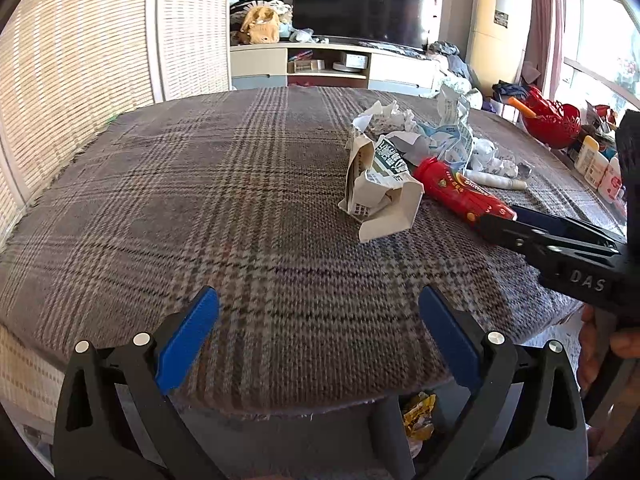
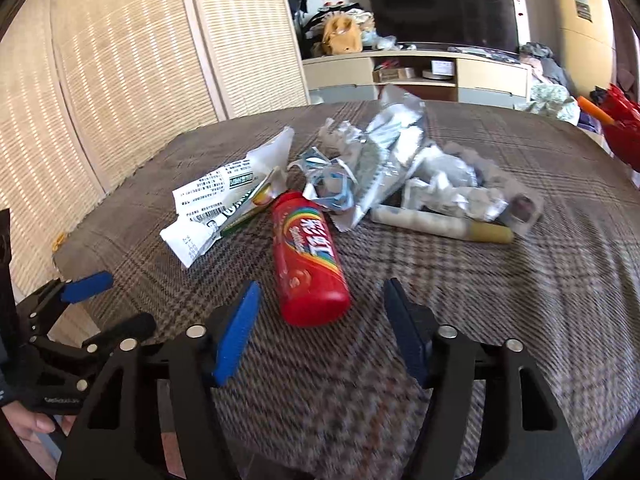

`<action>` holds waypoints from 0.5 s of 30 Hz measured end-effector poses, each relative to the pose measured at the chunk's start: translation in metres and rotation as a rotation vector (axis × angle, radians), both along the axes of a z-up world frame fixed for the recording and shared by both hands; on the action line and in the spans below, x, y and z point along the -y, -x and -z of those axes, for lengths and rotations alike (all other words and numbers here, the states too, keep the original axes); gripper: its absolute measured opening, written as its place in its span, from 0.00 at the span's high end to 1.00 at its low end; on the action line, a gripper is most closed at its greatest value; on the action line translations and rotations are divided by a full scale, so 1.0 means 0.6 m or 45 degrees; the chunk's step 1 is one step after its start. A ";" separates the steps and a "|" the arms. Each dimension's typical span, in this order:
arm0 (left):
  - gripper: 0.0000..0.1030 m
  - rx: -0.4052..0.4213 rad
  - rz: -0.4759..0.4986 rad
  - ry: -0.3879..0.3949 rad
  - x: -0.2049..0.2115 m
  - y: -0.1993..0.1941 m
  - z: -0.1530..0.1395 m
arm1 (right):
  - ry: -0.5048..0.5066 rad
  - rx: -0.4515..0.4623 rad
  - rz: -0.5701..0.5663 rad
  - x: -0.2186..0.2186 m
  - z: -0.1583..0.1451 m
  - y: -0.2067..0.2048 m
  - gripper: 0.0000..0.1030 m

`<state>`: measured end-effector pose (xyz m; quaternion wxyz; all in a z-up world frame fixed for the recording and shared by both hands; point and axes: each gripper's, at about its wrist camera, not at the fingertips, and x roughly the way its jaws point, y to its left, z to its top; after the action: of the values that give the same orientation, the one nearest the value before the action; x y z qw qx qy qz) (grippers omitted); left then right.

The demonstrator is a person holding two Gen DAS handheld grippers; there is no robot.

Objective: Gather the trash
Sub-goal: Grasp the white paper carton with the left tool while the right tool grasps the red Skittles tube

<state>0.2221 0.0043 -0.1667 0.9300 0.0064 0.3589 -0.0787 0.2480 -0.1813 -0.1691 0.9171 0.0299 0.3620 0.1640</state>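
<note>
Fingers on my right gripper (image 2: 320, 320) stand apart with nothing pressed between them; the butt of the red candy tube (image 2: 310, 258) lies on the tabletop (image 2: 500, 320) just ahead, partly into the gap. My left gripper (image 1: 318, 336) is wide open over bare plaid cloth, empty. The tube looks like smooth, rigid plastic, light and probably empty, so I judge it will roll or squirt out if pinched near the rounded end; taking it across the middle of the barrel seems safest. Behind it sit a crumpled white carton (image 2: 224, 204), foil wrappers (image 2: 380, 152) and a pale stick (image 2: 436, 226), all soft, weightless stuff that will crush and needs a bunching pinch.
</note>
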 end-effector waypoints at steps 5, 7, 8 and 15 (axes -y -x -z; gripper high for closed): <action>0.08 0.002 0.038 0.003 0.012 -0.029 0.001 | 0.046 0.017 0.004 -0.007 0.002 -0.012 0.59; 0.08 0.002 0.051 0.005 0.018 -0.043 0.001 | 0.052 0.024 0.014 -0.004 0.001 -0.014 0.59; 0.08 0.002 0.054 0.009 0.020 -0.048 0.000 | 0.055 0.026 0.018 -0.002 0.001 -0.014 0.59; 0.09 0.007 0.088 0.051 0.041 -0.088 -0.010 | 0.065 0.014 0.011 0.021 0.000 -0.009 0.60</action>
<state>0.2750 -0.0203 -0.1607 0.9277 0.0004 0.3543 -0.1178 0.2532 -0.1936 -0.1693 0.9203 0.0070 0.3611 0.1507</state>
